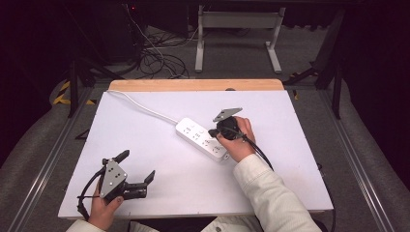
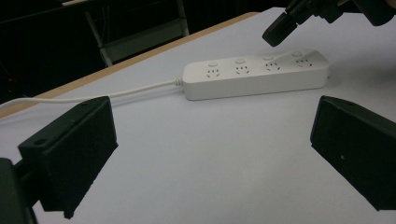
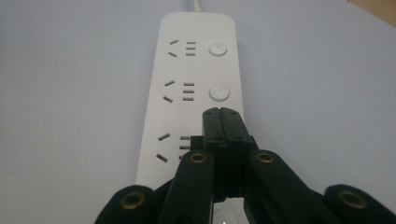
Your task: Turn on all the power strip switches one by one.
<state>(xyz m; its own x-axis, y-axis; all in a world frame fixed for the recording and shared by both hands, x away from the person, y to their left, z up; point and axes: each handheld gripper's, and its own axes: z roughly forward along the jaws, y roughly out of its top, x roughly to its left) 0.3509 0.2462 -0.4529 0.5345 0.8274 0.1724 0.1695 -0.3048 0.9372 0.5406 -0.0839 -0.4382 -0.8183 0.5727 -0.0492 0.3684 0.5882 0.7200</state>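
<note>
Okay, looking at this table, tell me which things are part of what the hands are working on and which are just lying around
In use, judging by position:
- power strip with its four buttons
- right gripper, jaws closed, tip over the strip's button row
- left gripper, open, apart from the strip

Lying about:
- white cord trailing off the table
- floor cables
- metal frame

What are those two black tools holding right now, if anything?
Nothing. The left tool is open above bare table. The right tool is shut with nothing between its jaws, its tip over the power strip, by a button.

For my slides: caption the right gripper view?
Closed right gripper poised over a white power strip, near its third button.
</note>
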